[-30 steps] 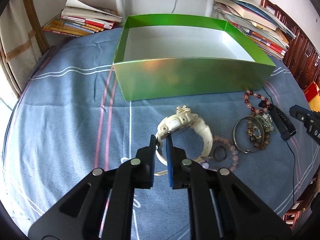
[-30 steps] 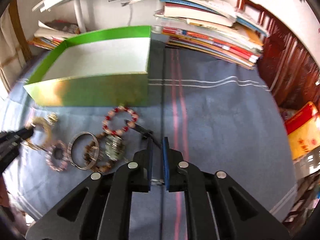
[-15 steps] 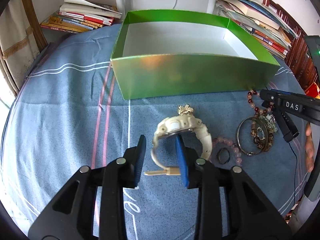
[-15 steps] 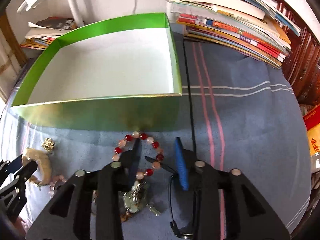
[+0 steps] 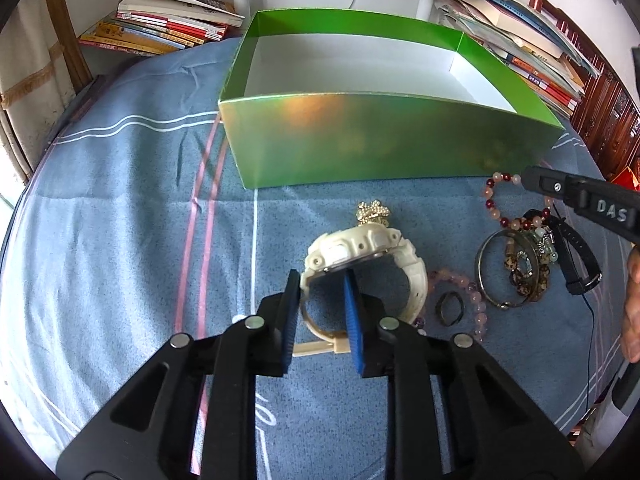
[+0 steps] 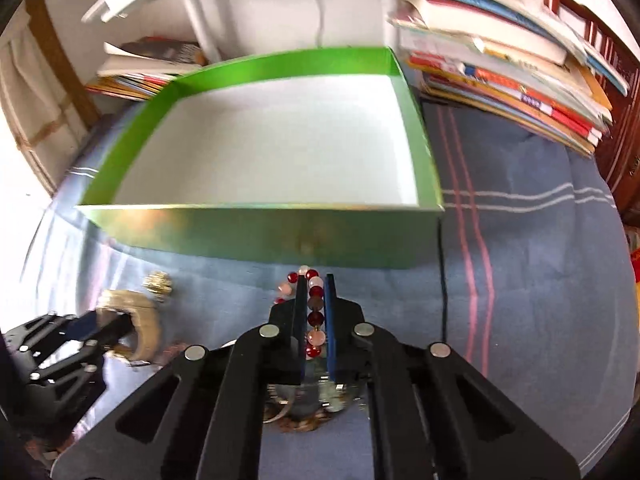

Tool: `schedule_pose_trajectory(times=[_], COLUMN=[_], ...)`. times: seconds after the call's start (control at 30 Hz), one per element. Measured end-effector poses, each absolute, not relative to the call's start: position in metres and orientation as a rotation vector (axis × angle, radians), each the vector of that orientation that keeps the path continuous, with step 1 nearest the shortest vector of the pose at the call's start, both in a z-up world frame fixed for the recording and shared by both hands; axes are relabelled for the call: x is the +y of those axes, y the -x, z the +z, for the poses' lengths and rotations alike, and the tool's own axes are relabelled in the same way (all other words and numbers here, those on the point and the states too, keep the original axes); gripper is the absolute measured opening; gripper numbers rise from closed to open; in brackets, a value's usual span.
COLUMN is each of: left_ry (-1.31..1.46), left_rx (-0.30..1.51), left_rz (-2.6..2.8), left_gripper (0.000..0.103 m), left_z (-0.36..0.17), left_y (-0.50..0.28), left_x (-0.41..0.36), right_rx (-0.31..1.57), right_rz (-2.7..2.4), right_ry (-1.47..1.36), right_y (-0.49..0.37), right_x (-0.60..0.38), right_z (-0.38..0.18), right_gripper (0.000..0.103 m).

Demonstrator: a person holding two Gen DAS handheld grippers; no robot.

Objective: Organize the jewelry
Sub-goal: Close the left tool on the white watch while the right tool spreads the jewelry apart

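A: Left wrist view — what does the left gripper [image 5: 320,280] show?

B: Its jaws stand apart, straddling the strap of the cream watch [image 5: 362,248], which lies on the blue cloth [image 5: 120,220] just in front of the green box [image 5: 360,144]. No firm clamp is evident. A small gold brooch [image 5: 373,212] sits between watch and box.

A: And the right gripper [image 6: 313,300]?

B: Its jaws are nearly together on the red-and-pink bead bracelet [image 6: 314,316], close before the box wall; the view is blurred, so the grasp appears, rather than is proven, firm.

A: Other items?

B: A metal bangle [image 5: 504,272], a dark ring [image 5: 451,309] and a black band [image 5: 576,264] lie right of the watch.
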State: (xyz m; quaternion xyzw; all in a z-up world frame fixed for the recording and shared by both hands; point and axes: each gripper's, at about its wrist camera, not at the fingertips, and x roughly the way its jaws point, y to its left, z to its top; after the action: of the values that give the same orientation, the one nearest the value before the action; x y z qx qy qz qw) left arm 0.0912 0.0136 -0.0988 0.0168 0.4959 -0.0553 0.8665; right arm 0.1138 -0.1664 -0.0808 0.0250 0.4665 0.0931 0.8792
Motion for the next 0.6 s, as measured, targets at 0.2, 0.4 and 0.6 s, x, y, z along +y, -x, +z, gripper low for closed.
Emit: schedule_pose_trajectory(times=[0.2, 0.4, 0.6], left_ry=[-0.025, -0.023, -0.017], left_rx=[1.03, 1.038, 1.029], left_rz=[-0.106, -0.095, -0.091], left_gripper=[0.016, 0.017, 0.023], left_z=[-0.096, -0.099, -0.096], left_y=[-0.09, -0.092, -0.091], left_x=[0.019, 0.023, 0.025], right_rx=[0.967, 1.02, 1.002], right_rz=[0.139, 0.093, 0.136], right_ry=[-0.031, -0.019, -0.036], right_y=[-0.122, -0.125, -0.103], right_x=[-0.166, -0.172, -0.177], right_z=[-0.081, -0.104, -0.095], right_gripper=[0.009, 0.026, 0.026])
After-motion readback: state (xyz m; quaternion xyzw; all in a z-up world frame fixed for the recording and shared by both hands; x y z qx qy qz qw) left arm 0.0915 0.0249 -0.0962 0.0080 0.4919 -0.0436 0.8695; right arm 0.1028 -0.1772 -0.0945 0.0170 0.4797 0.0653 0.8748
